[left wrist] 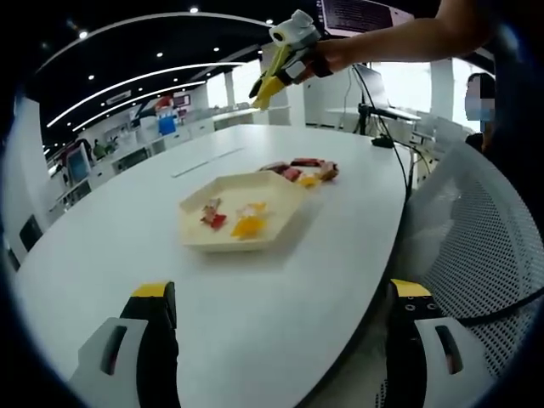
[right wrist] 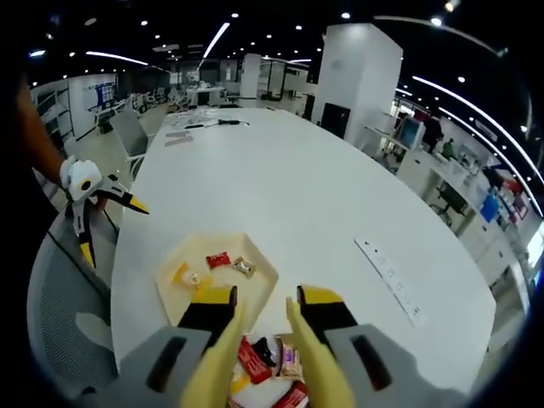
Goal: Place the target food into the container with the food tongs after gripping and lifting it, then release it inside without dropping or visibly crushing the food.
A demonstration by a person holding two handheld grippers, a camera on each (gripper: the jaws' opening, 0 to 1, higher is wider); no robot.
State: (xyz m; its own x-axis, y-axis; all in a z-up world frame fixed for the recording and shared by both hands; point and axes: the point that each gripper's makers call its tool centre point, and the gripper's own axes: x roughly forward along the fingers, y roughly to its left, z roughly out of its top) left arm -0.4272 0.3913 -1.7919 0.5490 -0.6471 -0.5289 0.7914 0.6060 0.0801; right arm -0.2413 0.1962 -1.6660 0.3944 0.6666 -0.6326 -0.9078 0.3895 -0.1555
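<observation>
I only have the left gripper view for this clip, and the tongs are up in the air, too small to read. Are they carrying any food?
Observer: No. In the right gripper view the arms of the tongs stand apart with nothing between them.
Operator: What are they aimed at?
Observer: The pile of wrapped snacks shows through their gap, beside the tray.
Operator: Where is my gripper?
Observer: The left gripper hangs open beside the table, above the mesh chair.
</observation>
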